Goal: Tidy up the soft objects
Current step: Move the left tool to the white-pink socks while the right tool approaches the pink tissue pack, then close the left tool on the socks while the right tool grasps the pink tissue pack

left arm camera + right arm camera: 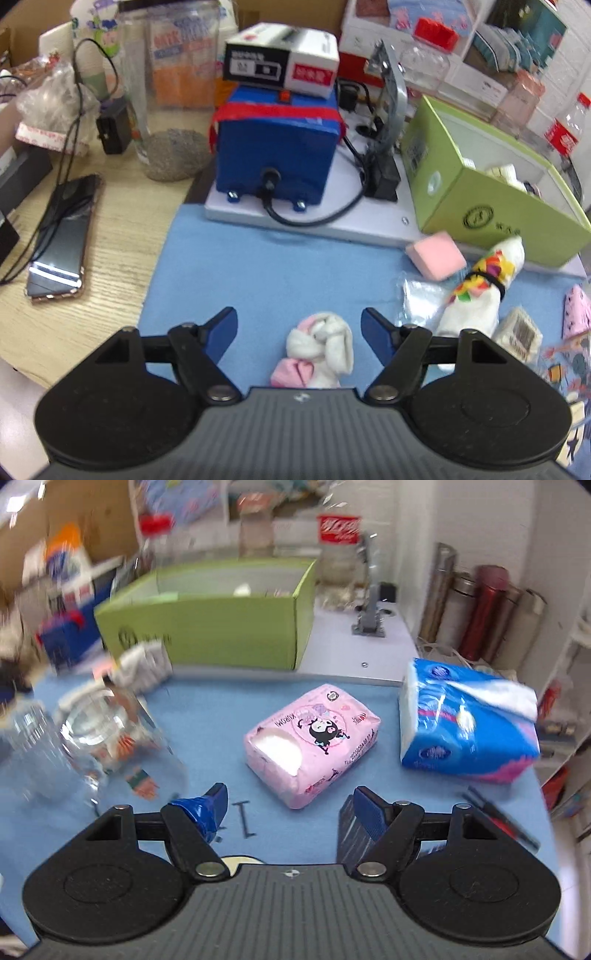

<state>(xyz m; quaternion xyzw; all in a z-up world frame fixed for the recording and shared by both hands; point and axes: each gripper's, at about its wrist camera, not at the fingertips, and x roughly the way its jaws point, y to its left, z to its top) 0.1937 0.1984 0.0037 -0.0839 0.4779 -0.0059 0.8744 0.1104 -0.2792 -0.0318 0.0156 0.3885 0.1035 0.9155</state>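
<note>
Showing only rightward: pink tissue pack (312, 744)

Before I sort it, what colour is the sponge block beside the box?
Pink, clearest in the left wrist view.

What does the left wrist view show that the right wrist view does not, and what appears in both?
Only the left wrist view shows the white and pink sock bundle lying between the open left claw, the pink sponge block, the blue machine and the phone. Only the right wrist view shows the blue tissue pack, the glass jar and the open right claw, which points at the pink tissue pack. Both show the green box and the blue mat.
</note>
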